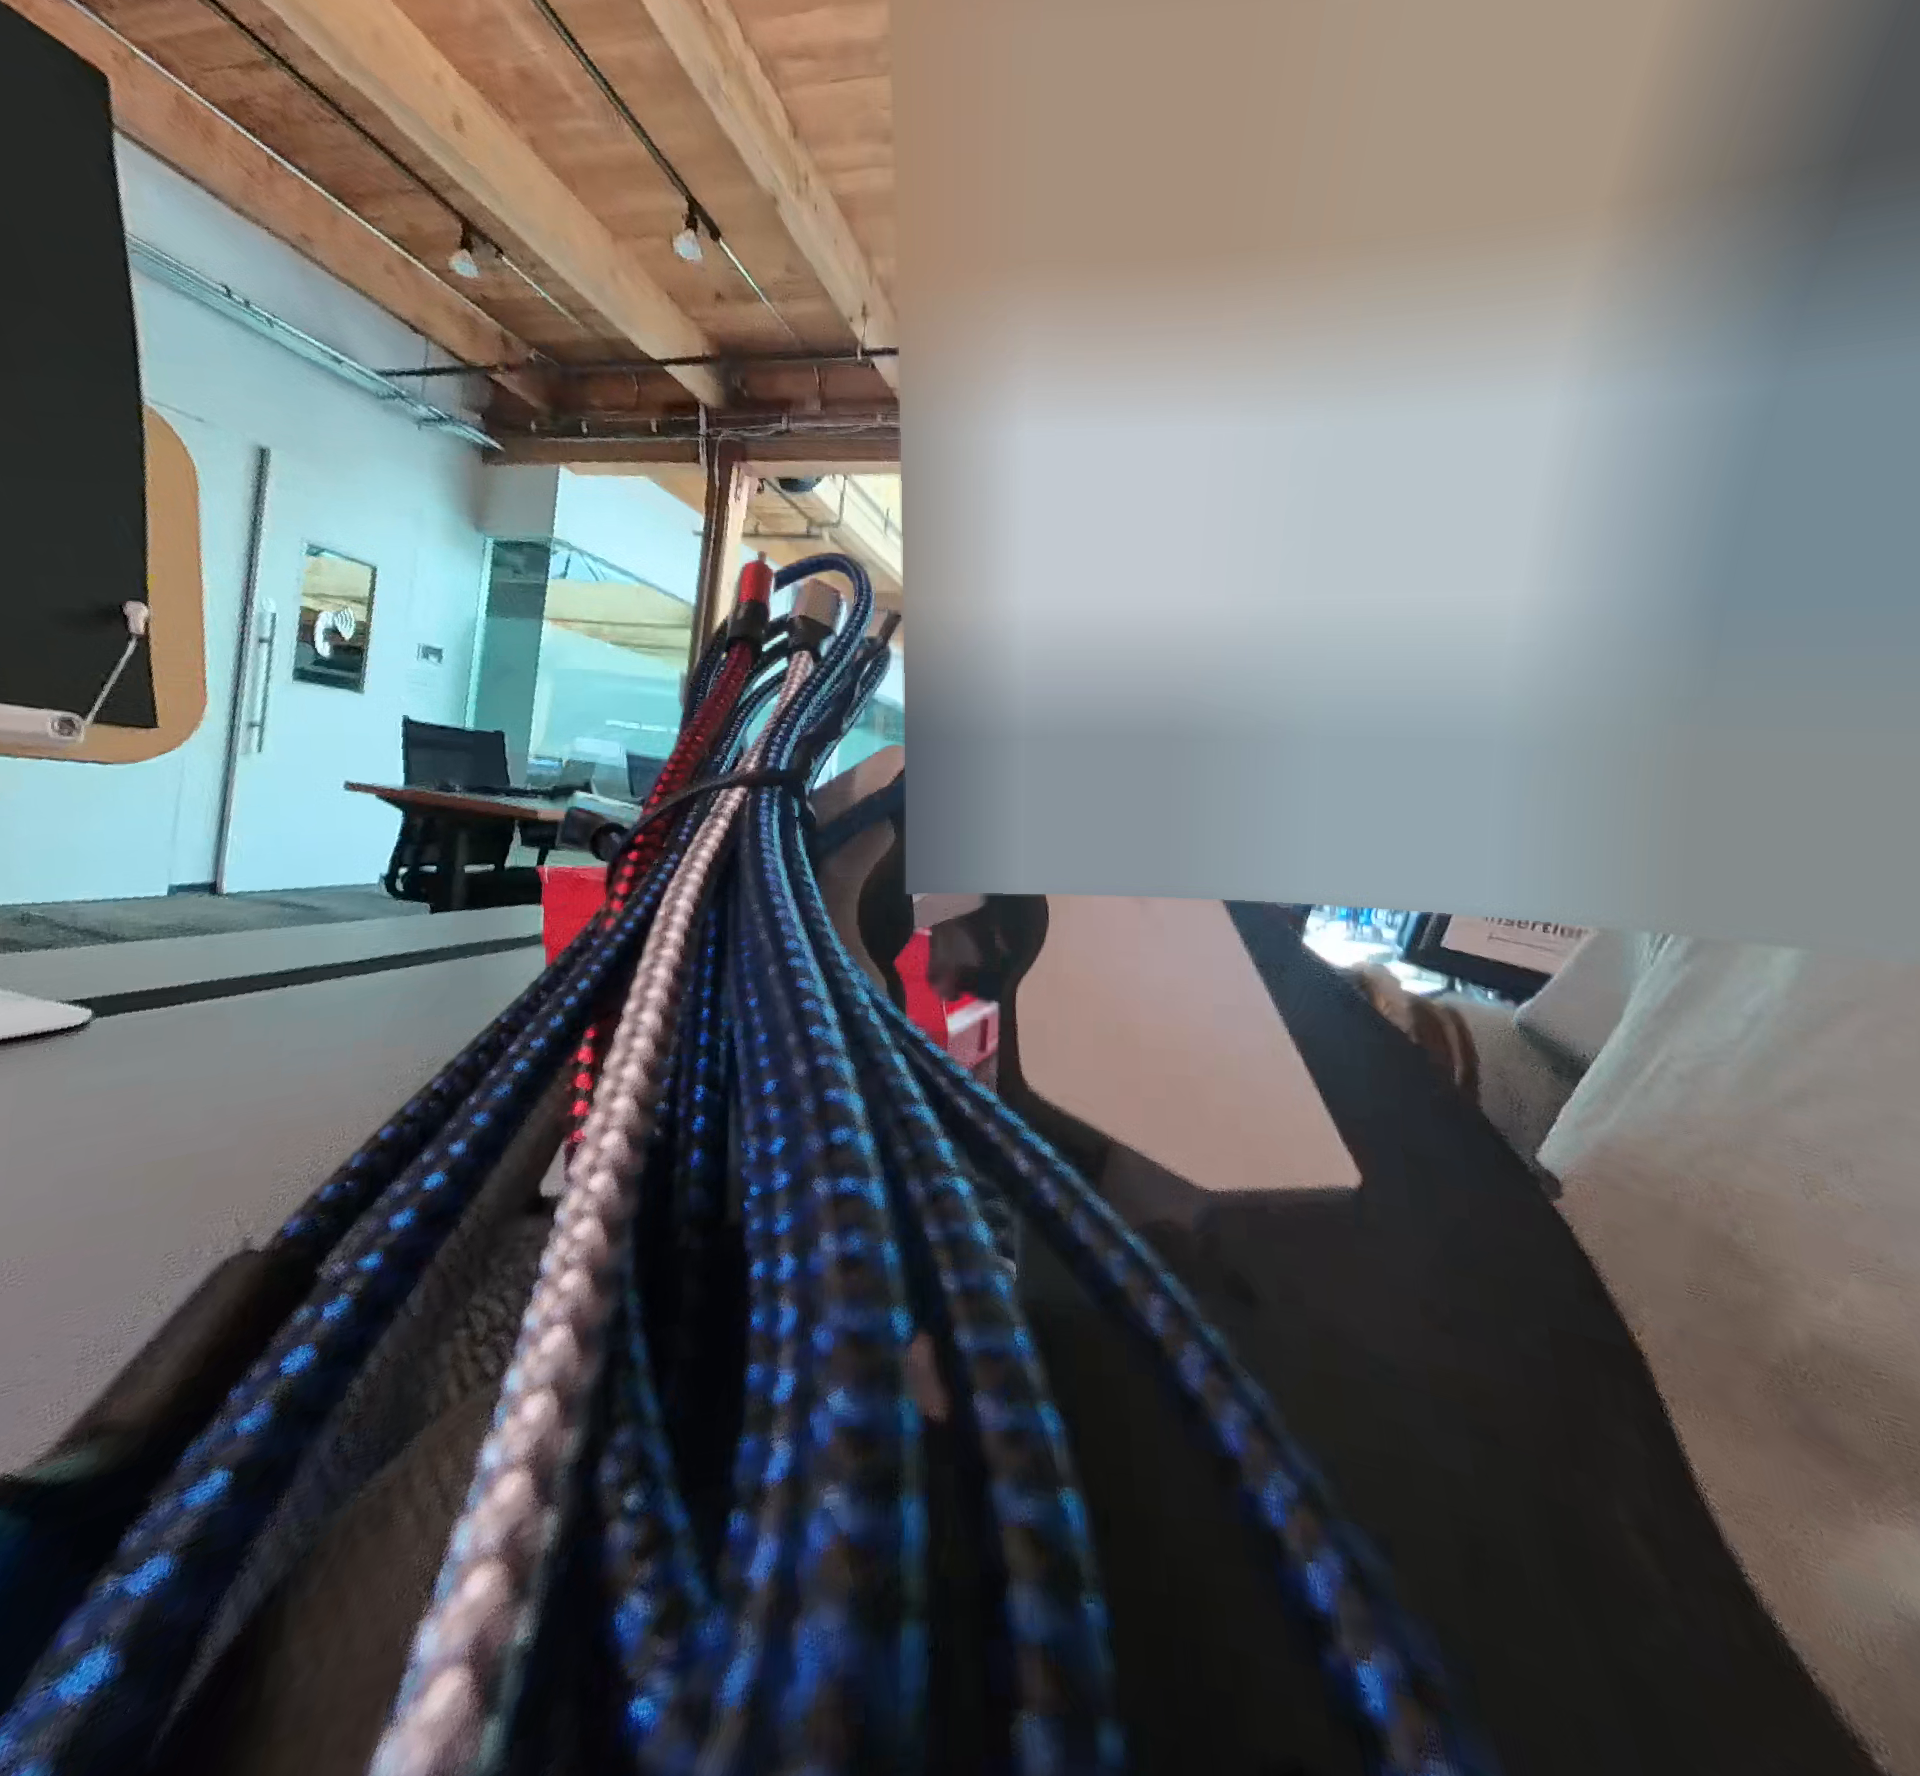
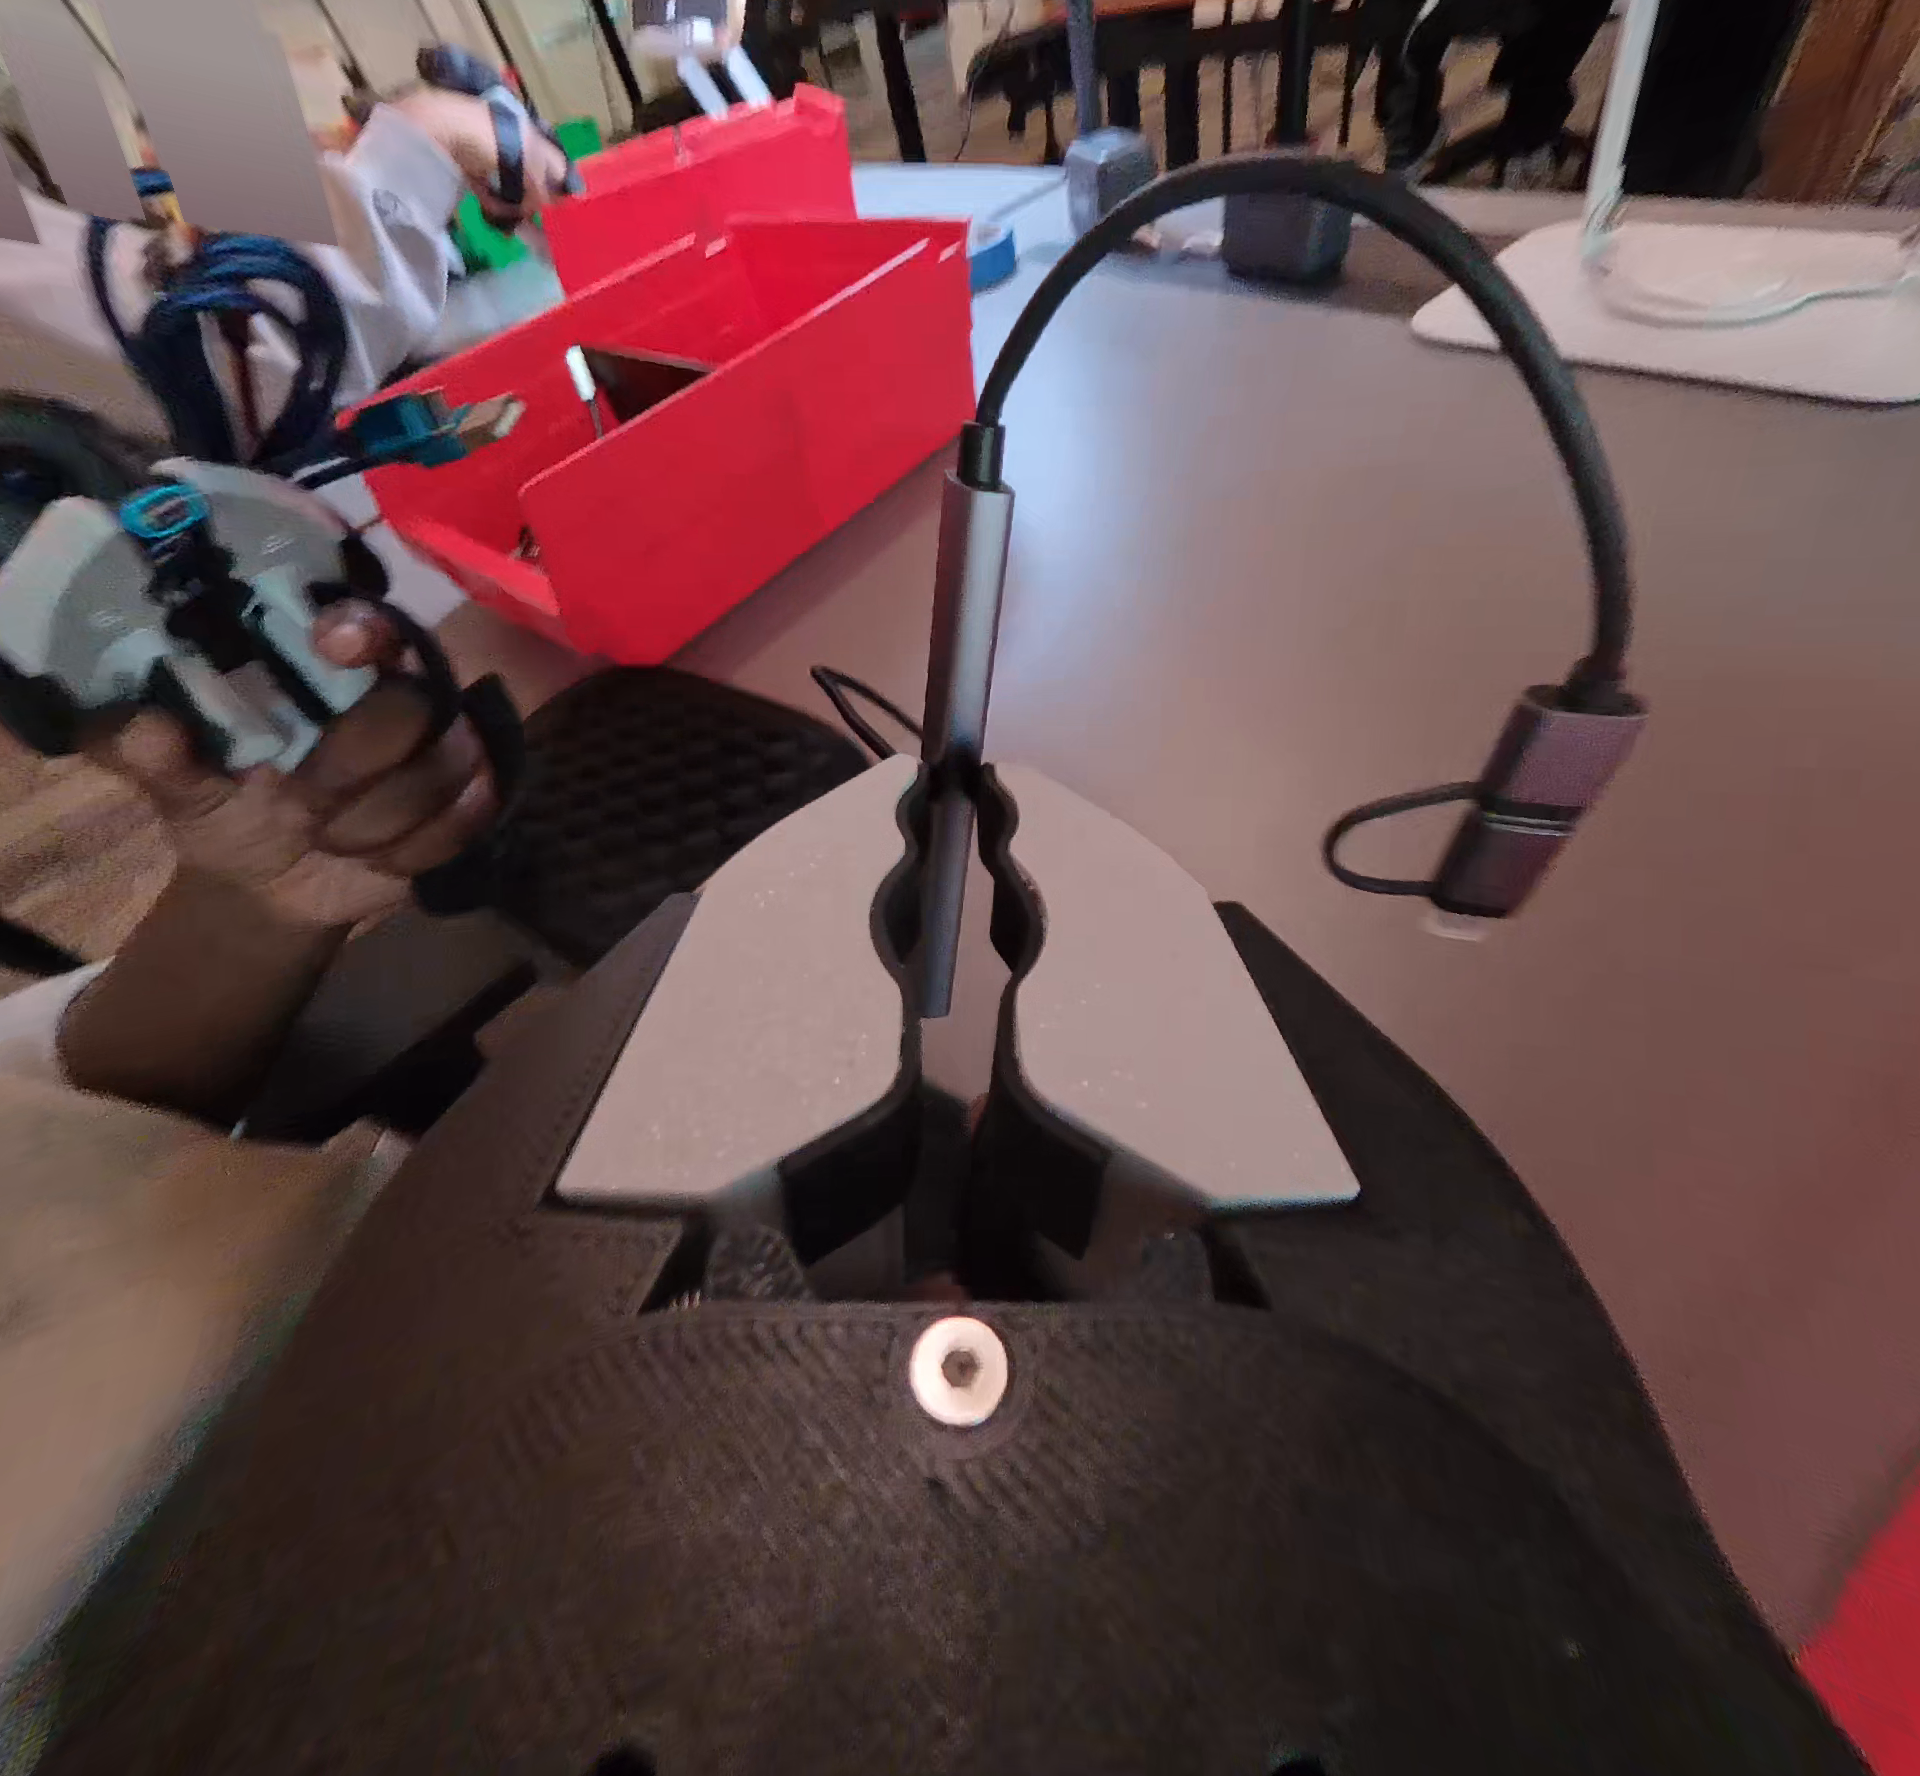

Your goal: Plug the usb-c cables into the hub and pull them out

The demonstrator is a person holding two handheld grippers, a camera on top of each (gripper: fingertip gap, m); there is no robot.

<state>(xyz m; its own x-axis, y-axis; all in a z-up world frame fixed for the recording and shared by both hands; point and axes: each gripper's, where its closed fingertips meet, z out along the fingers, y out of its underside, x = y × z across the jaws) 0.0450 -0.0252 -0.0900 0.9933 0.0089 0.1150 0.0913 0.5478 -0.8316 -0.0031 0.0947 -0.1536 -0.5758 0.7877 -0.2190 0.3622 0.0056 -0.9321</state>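
Beside the red box, cable bundle blocking the left view

I am seeing bare dark table lying open ahead and to the right of my right gripper, whose jaws are clamping the grey hub. The hub's black cord is arching over that stretch, its plug dangling above the surface. A red box is blocking the left side. My left gripper is hanging beside the box, and a bundle of cables is crowding its whole forward view.
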